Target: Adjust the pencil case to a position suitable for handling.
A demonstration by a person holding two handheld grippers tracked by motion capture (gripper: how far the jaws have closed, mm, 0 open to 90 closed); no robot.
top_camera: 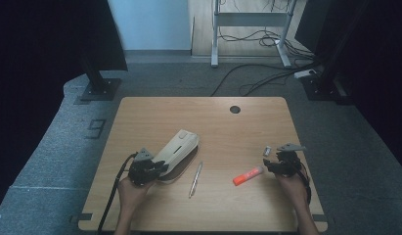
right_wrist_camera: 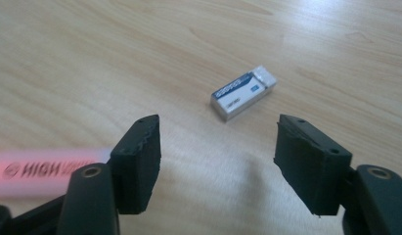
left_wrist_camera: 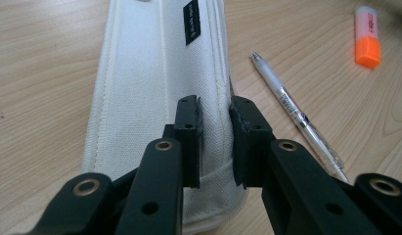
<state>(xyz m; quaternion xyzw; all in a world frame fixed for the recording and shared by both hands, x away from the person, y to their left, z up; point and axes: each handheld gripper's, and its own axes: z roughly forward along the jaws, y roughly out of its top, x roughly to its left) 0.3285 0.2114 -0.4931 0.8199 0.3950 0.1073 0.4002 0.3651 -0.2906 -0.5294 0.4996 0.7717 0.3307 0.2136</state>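
A white fabric pencil case (top_camera: 179,146) lies slanted on the wooden table (top_camera: 237,132) at left of centre. My left gripper (top_camera: 161,167) sits at its near end. Its jaws are shut on a ridge of the pencil case (left_wrist_camera: 154,88) along the zipper side, and the left gripper (left_wrist_camera: 217,142) pads pinch the cloth. A clear pen (top_camera: 195,179) (left_wrist_camera: 296,115) lies just right of the case. An orange highlighter (top_camera: 247,176) (left_wrist_camera: 368,36) (right_wrist_camera: 39,171) rests beside my right gripper (top_camera: 273,164). My right gripper (right_wrist_camera: 218,161) stands open with nothing between its jaws, and a small white eraser (right_wrist_camera: 243,92) (top_camera: 267,151) lies just ahead of it.
A round cable hole (top_camera: 234,109) sits near the table's far edge. Beyond the table are black stands (top_camera: 98,83) on the grey floor, a desk frame (top_camera: 250,29) and loose cables (top_camera: 267,78). Bare wood stretches across the far half of the table.
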